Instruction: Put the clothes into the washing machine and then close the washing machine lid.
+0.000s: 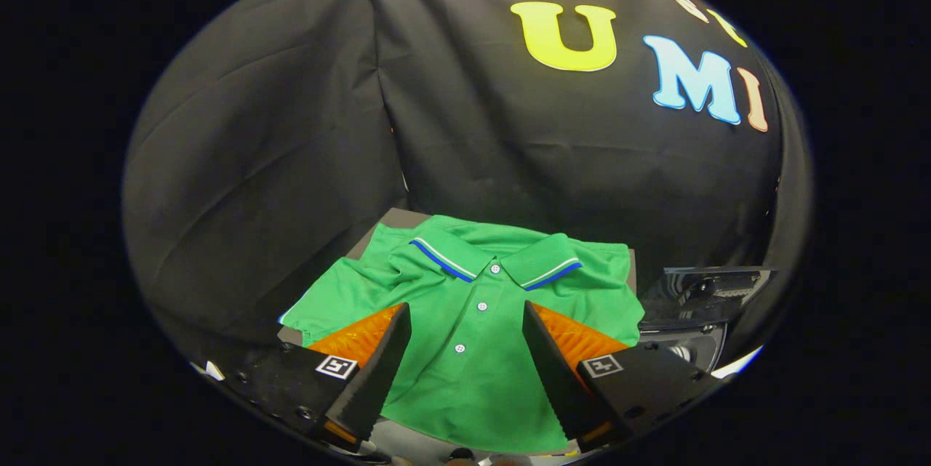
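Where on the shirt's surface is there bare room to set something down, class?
Little room: the green polo shirt covers nearly all of the grey surface. Bare patches are one corner behind the shirt's shoulder, against the booth wall, and a thin strip beside its sleeve. The open tool hangs over the shirt's button line. Beside the other sleeve sits a dark machine.

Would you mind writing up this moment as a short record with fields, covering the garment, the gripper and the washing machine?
garment: green polo shirt, lying spread out flat with its front up, collar away from the gripper
collar: green with blue and white edge stripes, placket buttoned
support: grey surface showing under the shirt's far corner
gripper: open, fingers spread over the shirt's chest with the button placket between them, not closed on the cloth
washing machine: dark machine beside the shirt, to the right of the fingers; lid state cannot be told
task progress: shirt not yet picked up
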{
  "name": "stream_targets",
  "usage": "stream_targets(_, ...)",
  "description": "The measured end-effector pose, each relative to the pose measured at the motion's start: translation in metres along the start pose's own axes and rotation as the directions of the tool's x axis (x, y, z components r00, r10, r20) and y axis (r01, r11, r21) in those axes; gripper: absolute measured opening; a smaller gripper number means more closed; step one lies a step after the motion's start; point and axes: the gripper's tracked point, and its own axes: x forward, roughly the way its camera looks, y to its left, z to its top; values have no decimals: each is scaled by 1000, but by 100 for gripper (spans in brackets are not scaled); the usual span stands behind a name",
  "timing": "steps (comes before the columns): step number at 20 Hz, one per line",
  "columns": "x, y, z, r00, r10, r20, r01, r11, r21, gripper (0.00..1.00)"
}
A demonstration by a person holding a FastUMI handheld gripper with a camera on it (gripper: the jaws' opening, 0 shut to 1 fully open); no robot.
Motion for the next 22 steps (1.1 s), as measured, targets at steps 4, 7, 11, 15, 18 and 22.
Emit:
stream_targets(4,22,5,-6,998,-35,-49,34,999,-29,97)
stream_targets(7,34,10,-17,995,-58,-79,52,996,-71,97)
stream_targets(11,45,10,-30,990,-81,-117,69,992,-104,97)
stream_targets(15,55,7,-40,989,-80,-124,66,991,-113,97)
stream_targets(18,50,10,-43,990,-66,-128,53,993,-105,97)
stream_targets(22,52,10,-41,991,-65,-121,52,993,-107,98)
